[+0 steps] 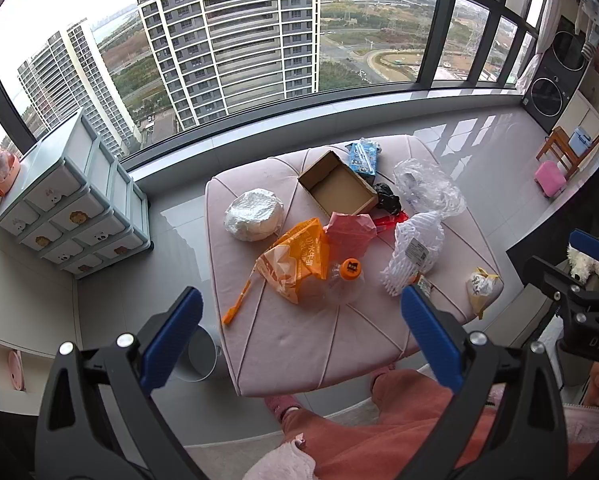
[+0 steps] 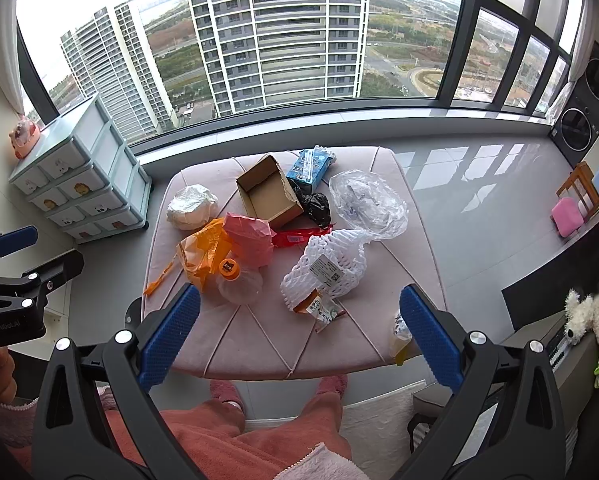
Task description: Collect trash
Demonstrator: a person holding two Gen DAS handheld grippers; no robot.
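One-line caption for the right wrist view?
Open right tongs hover above a pink ottoman strewn with wrappers, bags and a cardboard box.

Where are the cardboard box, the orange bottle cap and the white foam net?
cardboard box [image 1: 339, 192]: left wrist view, inside floor.
orange bottle cap [image 1: 350, 268]: left wrist view, cap top.
white foam net [image 2: 327, 270]: right wrist view, label area.

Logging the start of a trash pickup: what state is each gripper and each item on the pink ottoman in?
left gripper: open, empty
right gripper: open, empty
cardboard box: open, empty
clear bottle: capped, lying down
orange bag: crumpled
white foam net: crumpled
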